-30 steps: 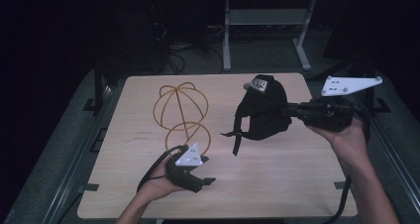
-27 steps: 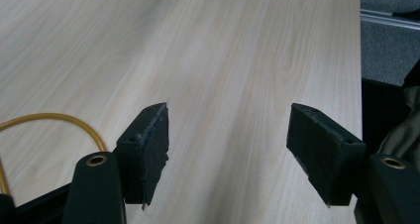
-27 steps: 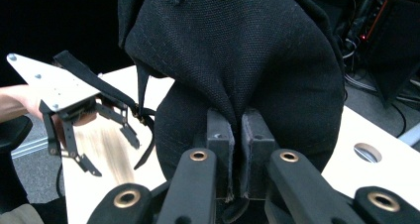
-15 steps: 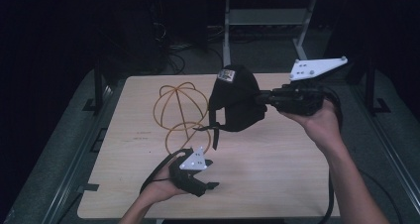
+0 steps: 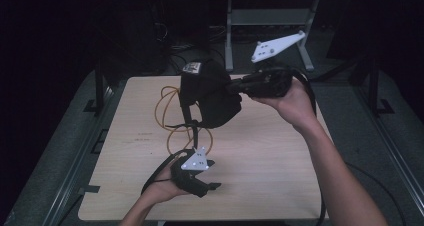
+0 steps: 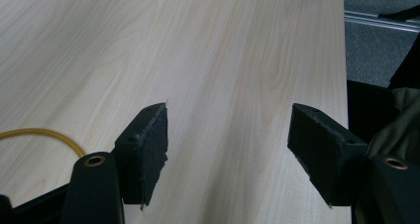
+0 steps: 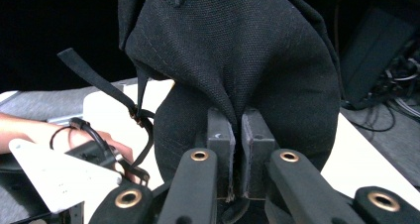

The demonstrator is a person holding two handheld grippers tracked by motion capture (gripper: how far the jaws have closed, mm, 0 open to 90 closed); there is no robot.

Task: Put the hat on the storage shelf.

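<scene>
Black fabric of a cap (image 5: 210, 93) is pinched between the fingers of your right gripper (image 7: 236, 135), which are pressed together on a fold of the cloth with almost no gap. In the high view your right gripper (image 5: 235, 87) holds the cap in the air above the far middle of the table (image 5: 280, 171), its strap hanging down toward the yellow wire frame (image 5: 167, 111) that lies on the wood below.

Your left gripper (image 5: 212, 173) rests low at the near edge of the table, in your left hand (image 5: 167, 183). Its fingers (image 6: 146, 149) stand well apart, with bare wood grain between them and nothing gripped or touched by the pads.

The right gripper view shows what the high view cannot: the weave of the cap, two stitched eyelets near its top, the exact fold caught by the fingers, and the strap (image 7: 106, 92) with its buckle dangling at the left. It also catches your left hand (image 7: 74, 137) and the pale plate of the other gripper farther off.

The left gripper view adds a short arc of the yellow wire frame (image 6: 44, 135) at its lower left, lying on the table just beside the left finger, and the table's edge with grey floor beyond.

The high view alone gives the overall layout: cap raised, wire frame beneath it, left gripper nearer you.
</scene>
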